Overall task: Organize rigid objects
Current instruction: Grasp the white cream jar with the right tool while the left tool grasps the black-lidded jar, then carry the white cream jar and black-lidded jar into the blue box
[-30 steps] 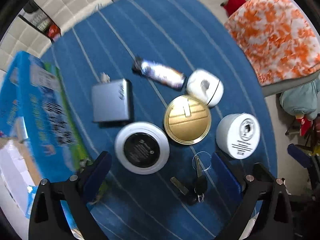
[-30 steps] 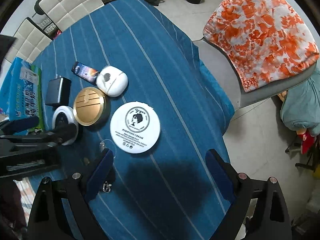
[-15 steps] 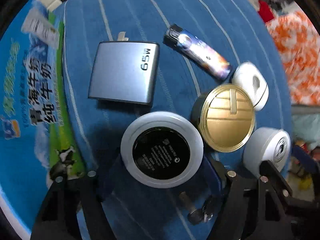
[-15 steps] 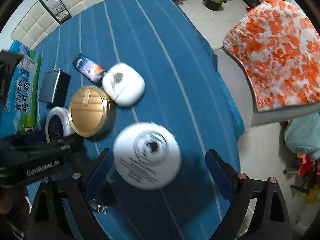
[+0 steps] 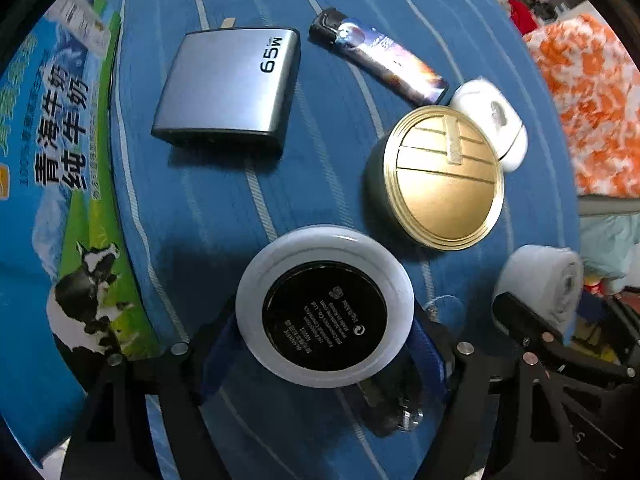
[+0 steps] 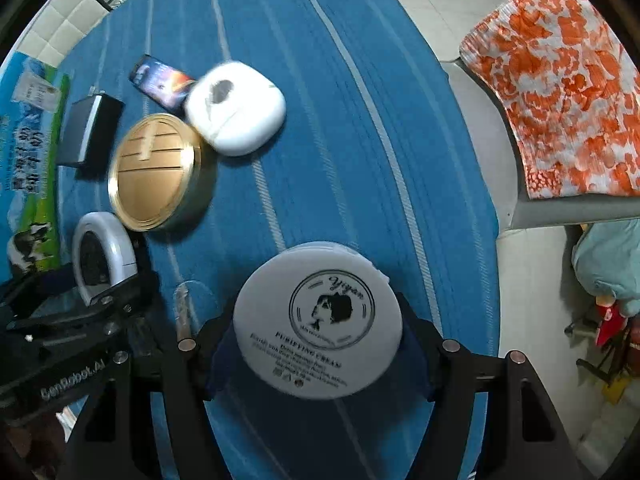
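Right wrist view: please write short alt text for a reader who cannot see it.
The right gripper grips a white cream jar over a blue striped tablecloth. To its left lie a gold tin, a white case and a lighter.

- Right half of the blue table (image 6: pixel 360 100) is wide open, all the way out to its right edge.
- Left side's crowded: gold tin (image 6: pixel 154 172), white case (image 6: pixel 236 108), lighter (image 6: pixel 160 80) and charger (image 6: pixel 86 132) sit close together.
- Milk carton (image 5: pixel 52 160) walls off the left edge.
- Keys (image 5: pixel 396 404) lie under the left gripper (image 5: pixel 324 344).
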